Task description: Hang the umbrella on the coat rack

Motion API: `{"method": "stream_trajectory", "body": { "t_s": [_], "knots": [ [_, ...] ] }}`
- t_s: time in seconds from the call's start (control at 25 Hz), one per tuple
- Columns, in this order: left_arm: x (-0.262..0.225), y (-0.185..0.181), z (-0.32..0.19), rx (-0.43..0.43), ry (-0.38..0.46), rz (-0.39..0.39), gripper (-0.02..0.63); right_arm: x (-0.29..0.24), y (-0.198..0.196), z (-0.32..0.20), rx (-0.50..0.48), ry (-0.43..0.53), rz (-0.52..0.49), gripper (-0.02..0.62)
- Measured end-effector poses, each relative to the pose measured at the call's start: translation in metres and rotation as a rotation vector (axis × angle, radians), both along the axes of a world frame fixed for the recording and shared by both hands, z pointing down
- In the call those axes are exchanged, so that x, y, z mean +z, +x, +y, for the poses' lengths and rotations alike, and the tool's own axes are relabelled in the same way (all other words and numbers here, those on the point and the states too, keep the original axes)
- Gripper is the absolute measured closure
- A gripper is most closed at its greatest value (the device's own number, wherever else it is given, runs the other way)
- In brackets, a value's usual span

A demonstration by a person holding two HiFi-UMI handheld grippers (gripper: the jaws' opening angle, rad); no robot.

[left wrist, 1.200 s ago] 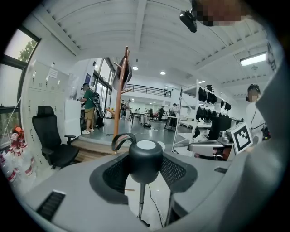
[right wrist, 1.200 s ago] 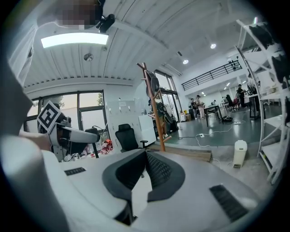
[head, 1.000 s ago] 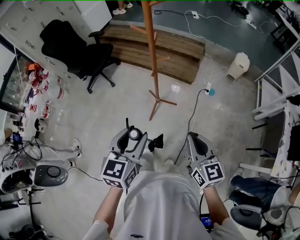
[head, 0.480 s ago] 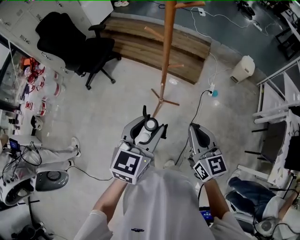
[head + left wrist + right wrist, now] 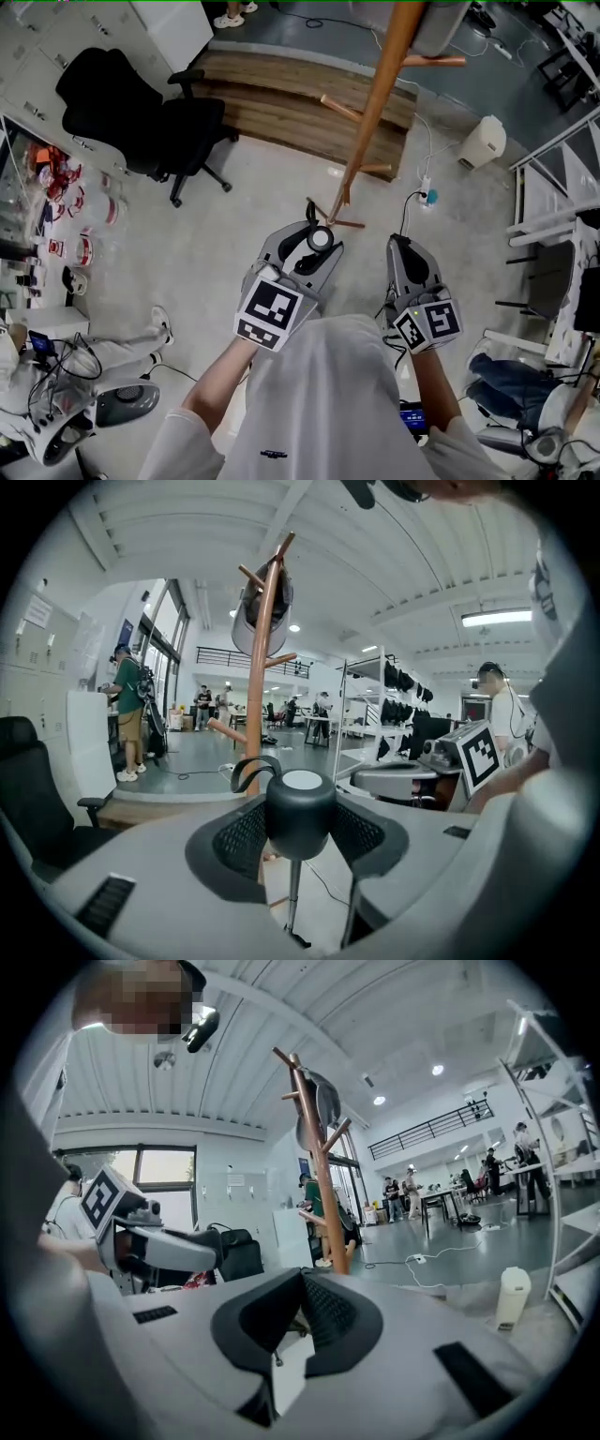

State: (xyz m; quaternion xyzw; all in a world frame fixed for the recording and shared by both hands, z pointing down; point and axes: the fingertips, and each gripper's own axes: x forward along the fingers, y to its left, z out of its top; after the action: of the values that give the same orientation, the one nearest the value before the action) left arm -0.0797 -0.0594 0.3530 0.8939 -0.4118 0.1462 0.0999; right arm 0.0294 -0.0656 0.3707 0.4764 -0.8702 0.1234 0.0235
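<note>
While in left tool (image 5: 300, 844), umbrella (image 5: 300, 803) near coat rack (image 5: 260, 667)

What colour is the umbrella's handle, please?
The umbrella handle is black with a white end cap; left gripper view shows it best.

no readable txt, no brands, labels or nos. visible

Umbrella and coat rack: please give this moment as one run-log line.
left hand-held gripper: shut on umbrella | right hand-held gripper: shut, empty | coat rack: ahead, not touched | hanging: not yet done
</note>
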Motion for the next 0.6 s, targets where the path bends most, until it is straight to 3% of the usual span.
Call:
{"method": "stream_trajectory", "body": {
  "t_s": [0.28, 0.6],
  "knots": [
    [0.011, -0.021, -0.041, 0.025, -0.004, -0.055, 0.397, -0.001, -0.021, -0.043, 0.008, -0.003, 0.008, 0.589],
    [0.001, -0.037, -0.079, 0.068, -0.013, -0.05, 0.397, -0.006, -0.024, -0.073, 0.006, 0.001, 0.019, 0.589]
  ]
}}
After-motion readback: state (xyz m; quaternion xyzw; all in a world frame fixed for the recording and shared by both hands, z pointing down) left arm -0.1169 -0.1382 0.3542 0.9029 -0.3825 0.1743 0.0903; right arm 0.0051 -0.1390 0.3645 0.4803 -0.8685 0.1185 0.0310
